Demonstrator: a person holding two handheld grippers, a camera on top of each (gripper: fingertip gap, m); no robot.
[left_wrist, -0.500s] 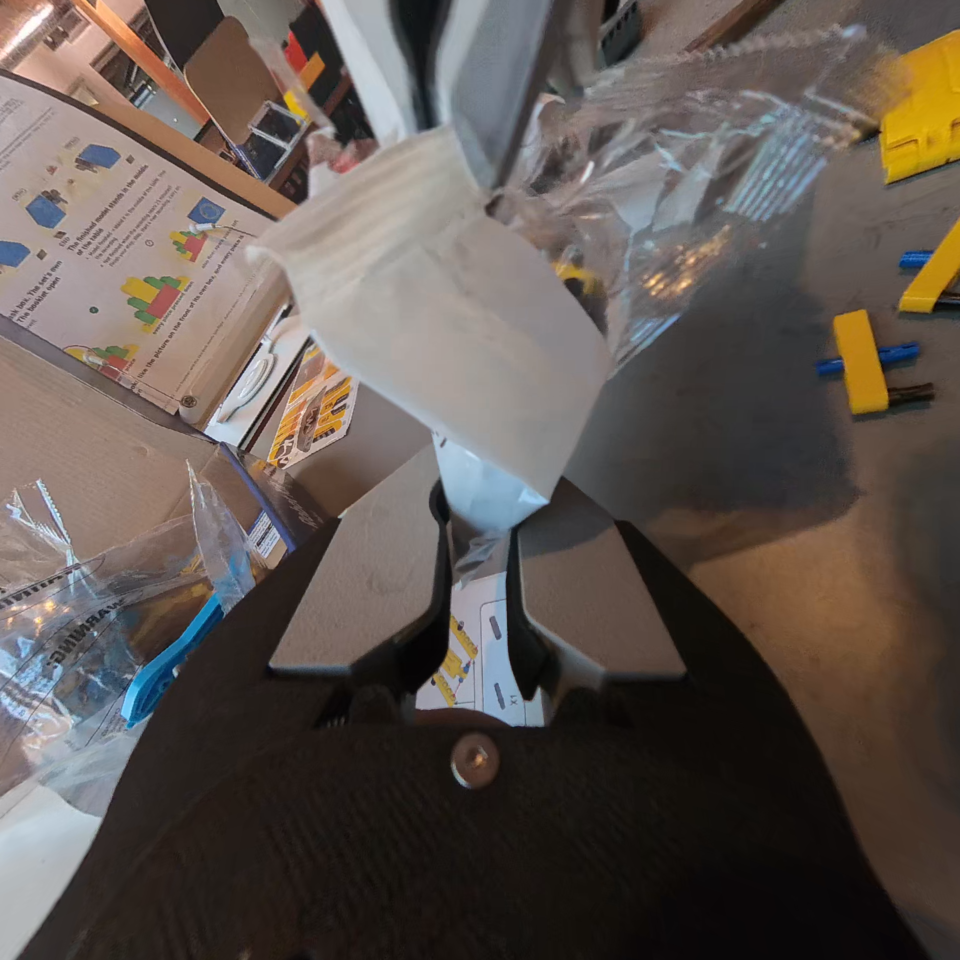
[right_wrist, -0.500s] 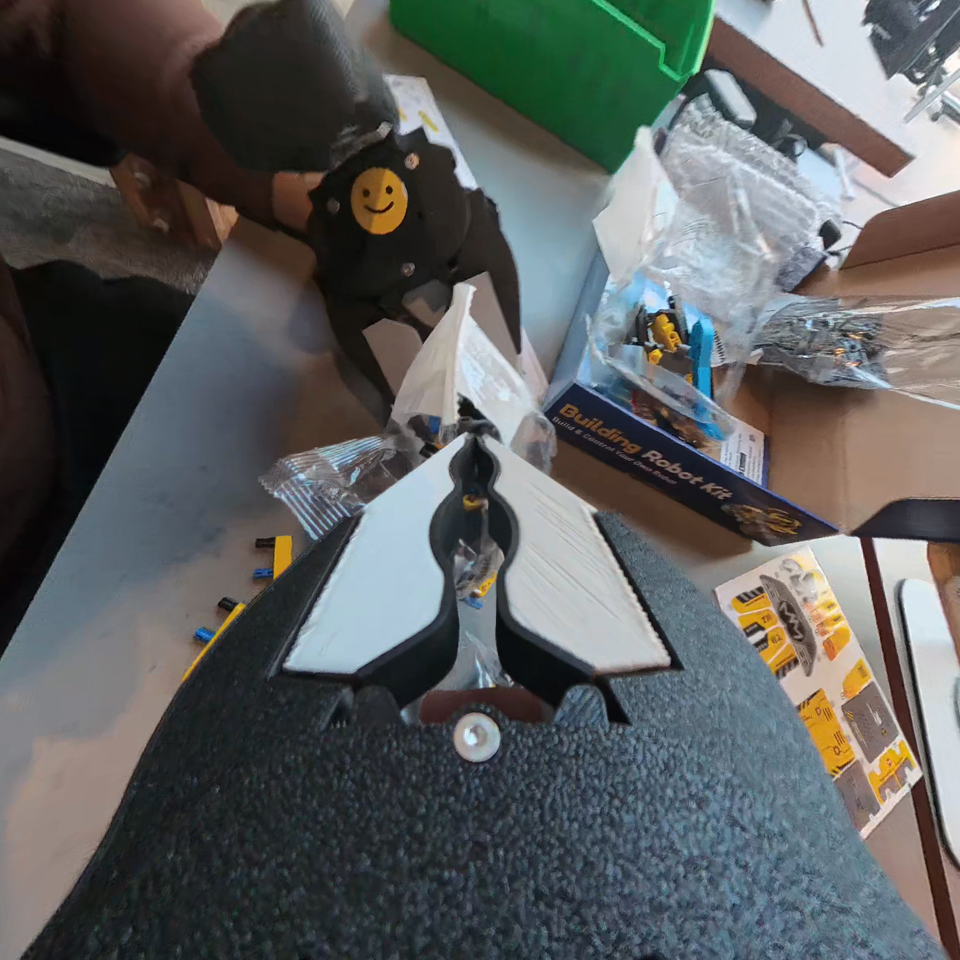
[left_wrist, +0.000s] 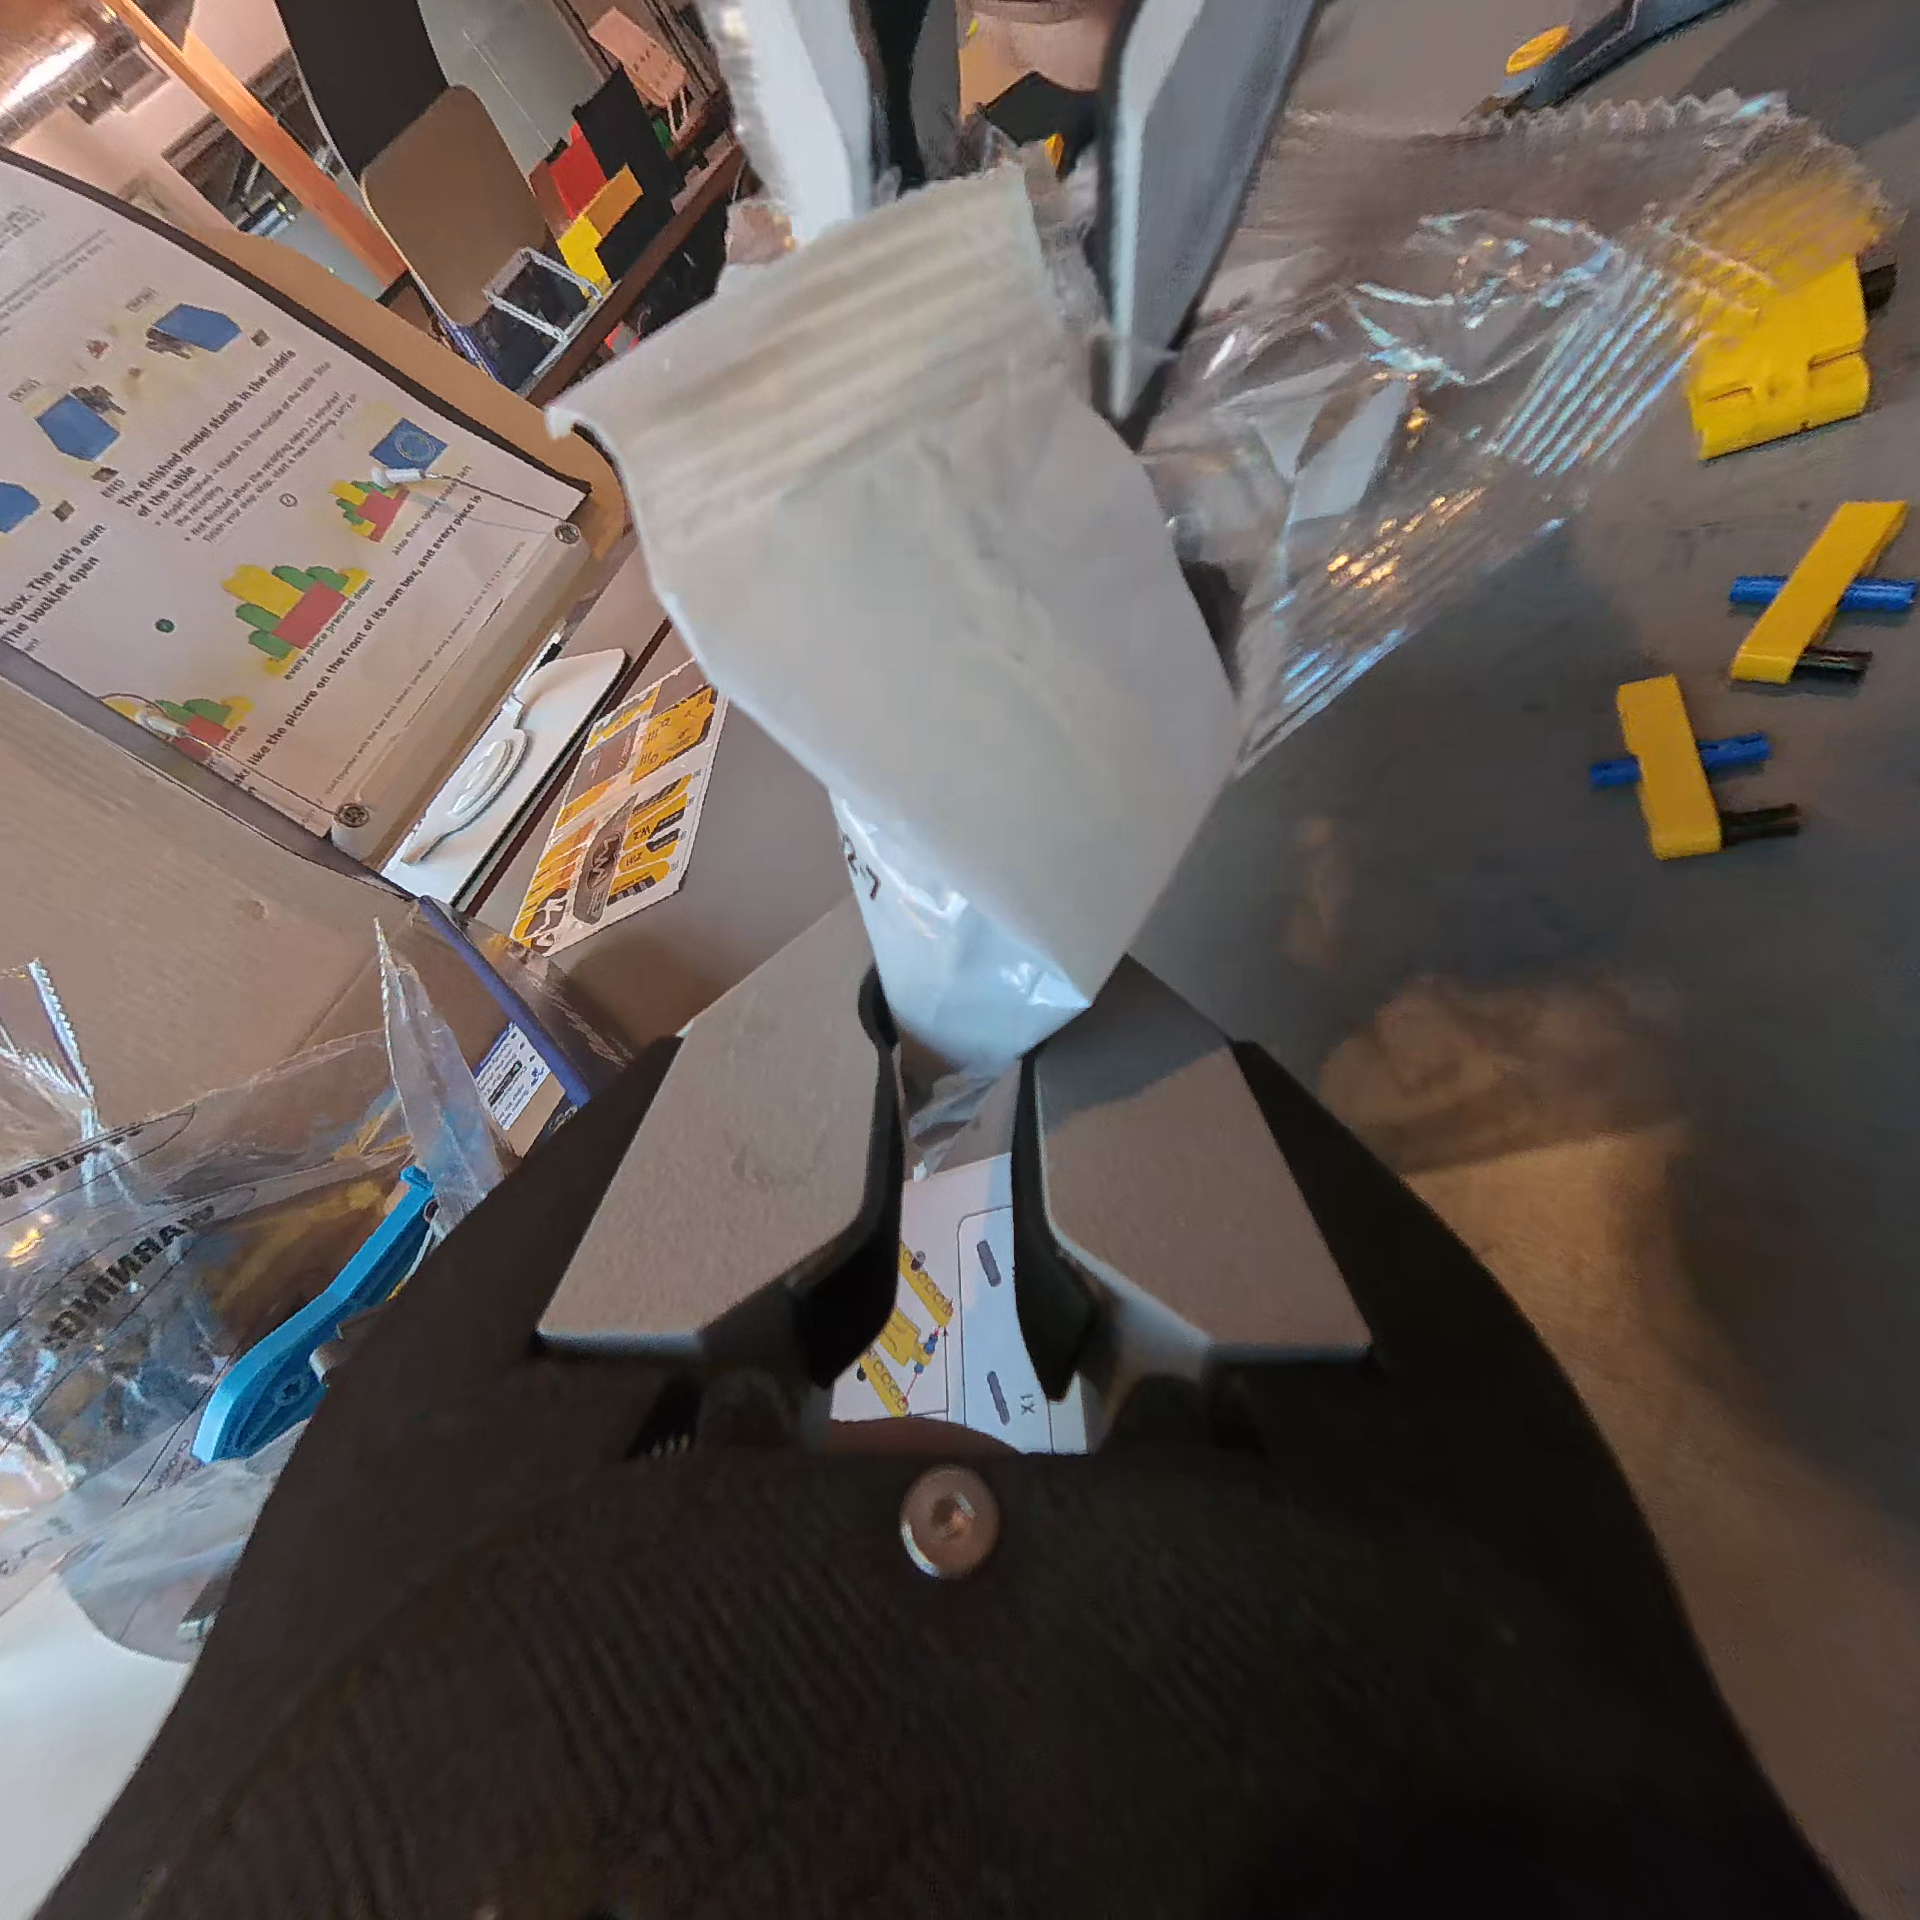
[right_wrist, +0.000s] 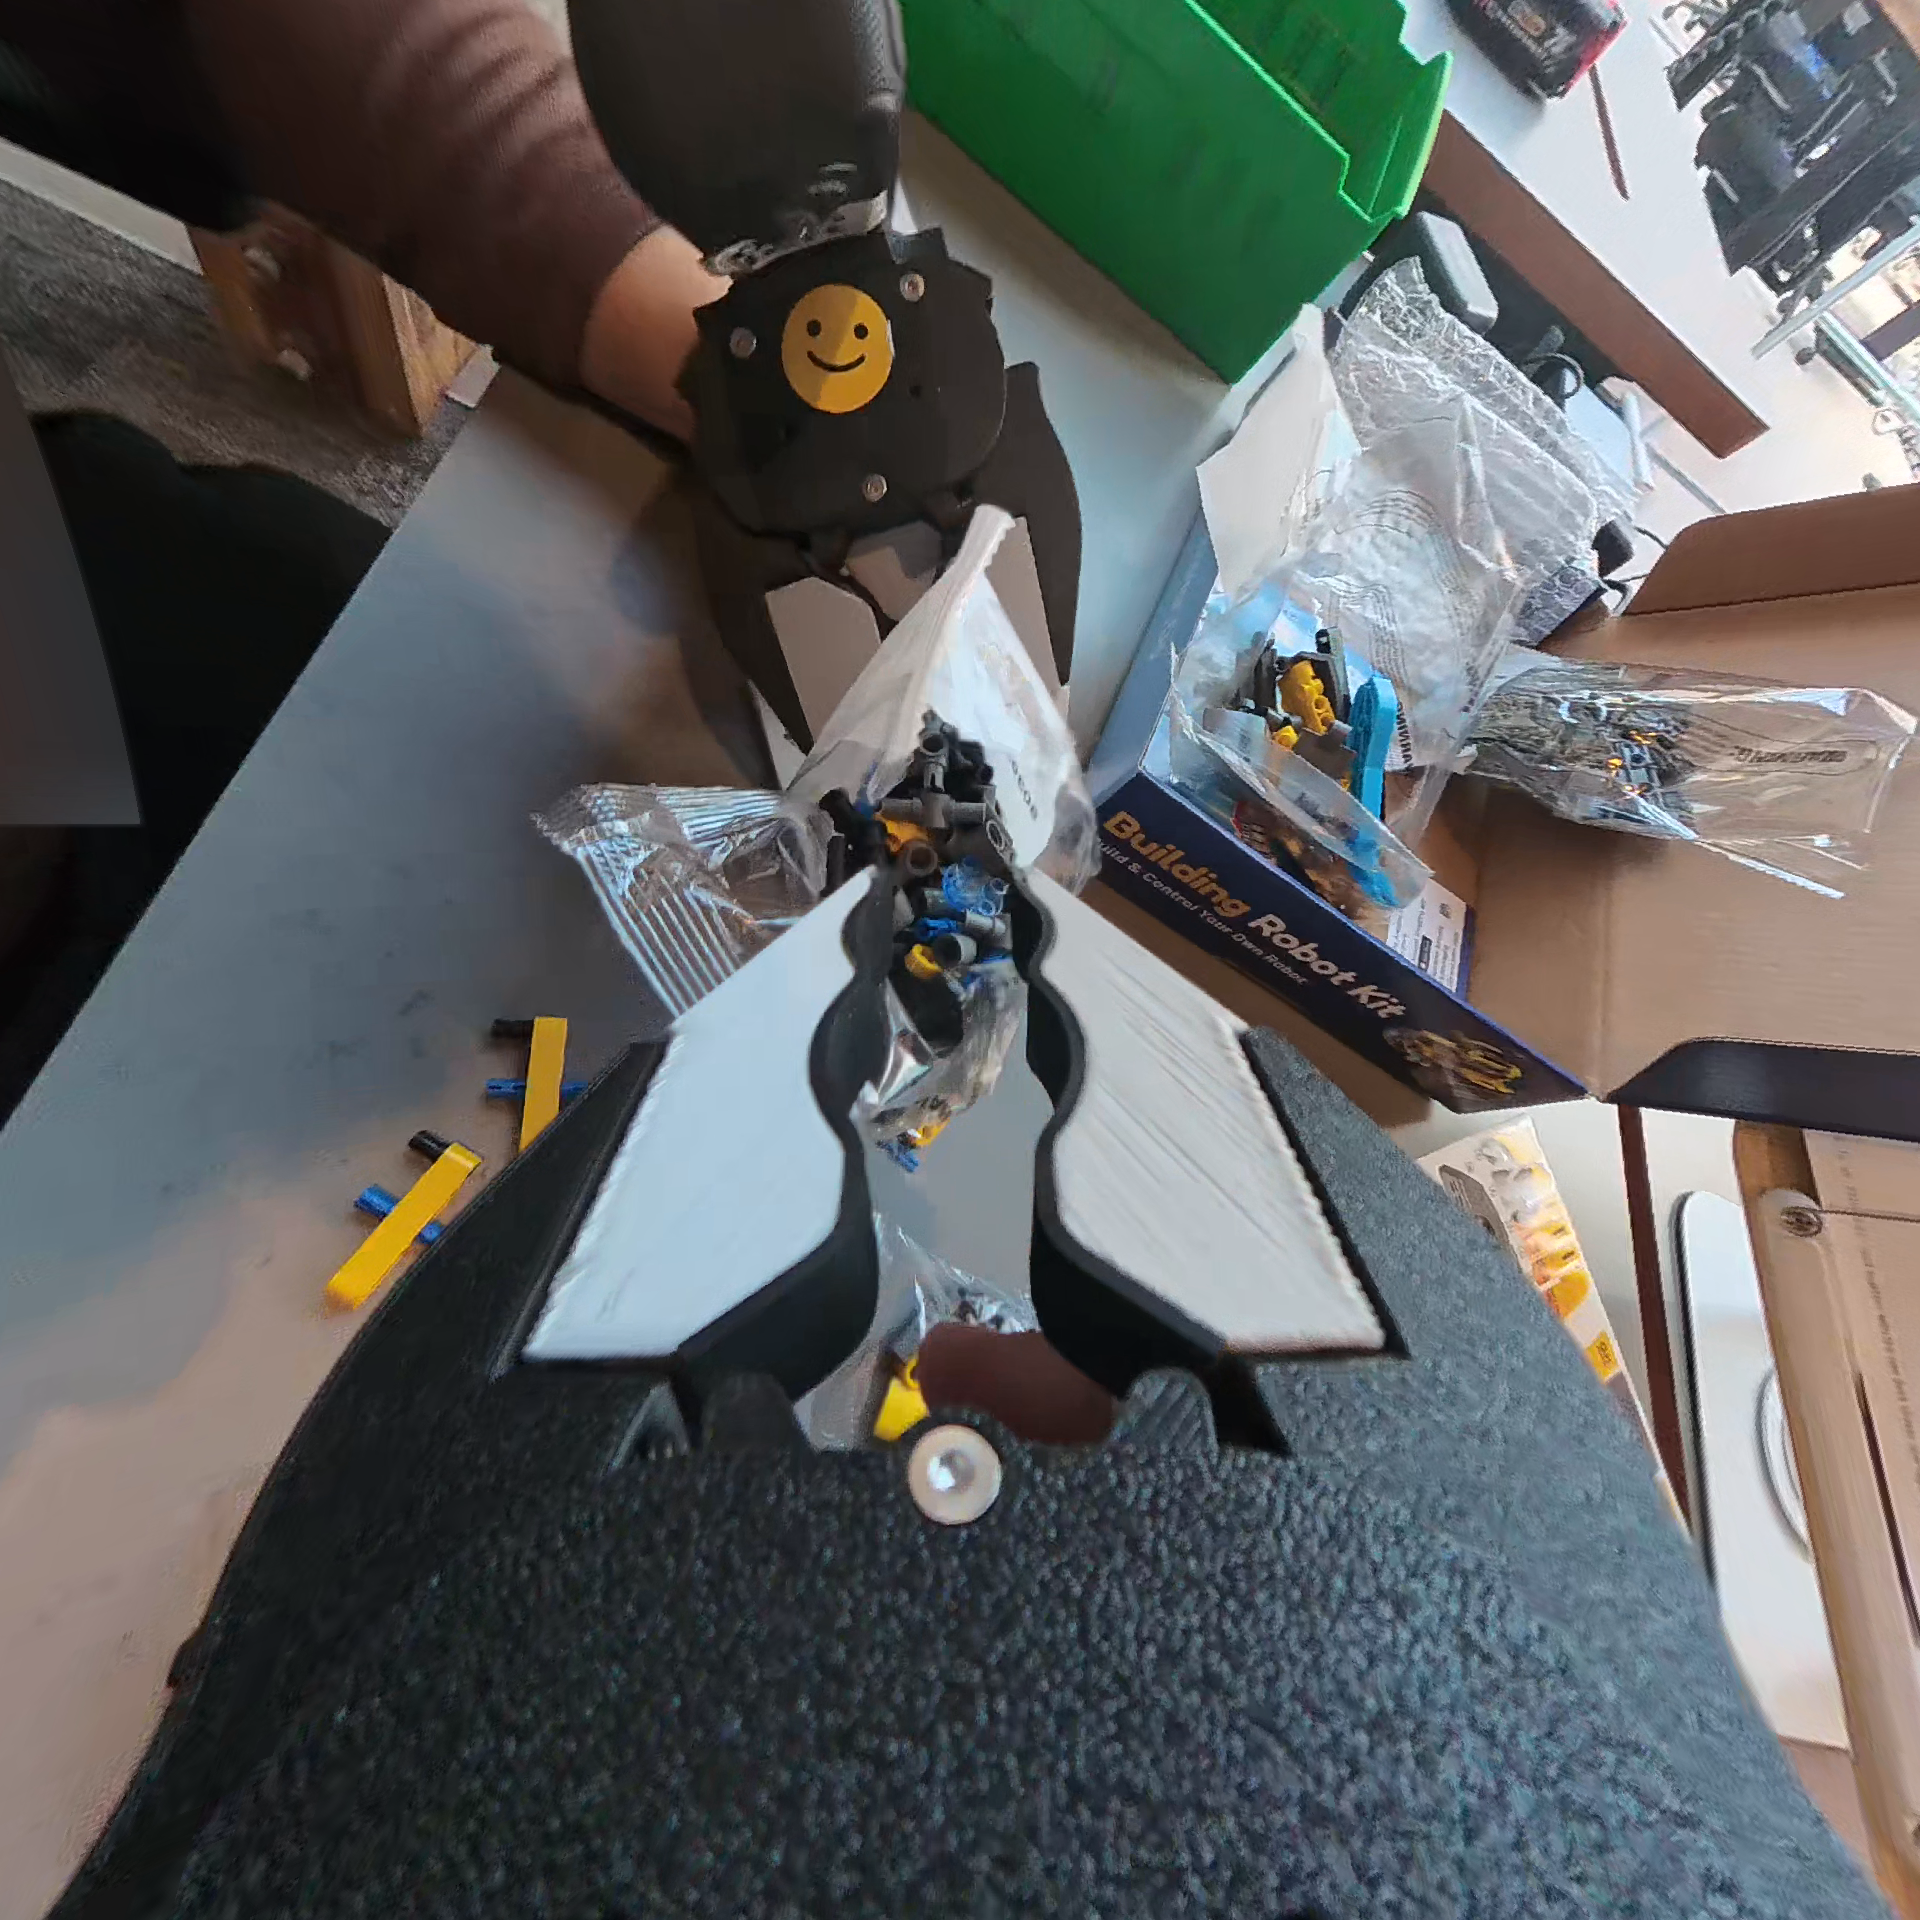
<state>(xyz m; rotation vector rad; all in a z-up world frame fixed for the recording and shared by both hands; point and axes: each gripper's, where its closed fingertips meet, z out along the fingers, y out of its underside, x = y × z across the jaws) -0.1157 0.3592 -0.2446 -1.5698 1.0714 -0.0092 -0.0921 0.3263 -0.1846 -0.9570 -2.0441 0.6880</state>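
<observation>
While both grippers (left_wrist: 951, 1023) (right_wrist: 951, 894) pinch parts bag (right_wrist: 935, 727), yellow beams (right_wrist: 400, 1226), kit box (right_wrist: 1299, 966) nearby.

parts bag (right_wrist: 940, 790) | clear-and-white plastic, small pieces inside | pinched at both ends, above the table

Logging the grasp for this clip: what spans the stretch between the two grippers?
A clear plastic bag of small parts, its white end pinched by the left gripper and its other end by the right gripper; clearest in the right wrist view.

A grey desk (right_wrist: 312, 831) fills the view. Grey carpet (right_wrist: 94, 281) lies at ten o'clock. Bright daylight falls at two o'clock.
</observation>
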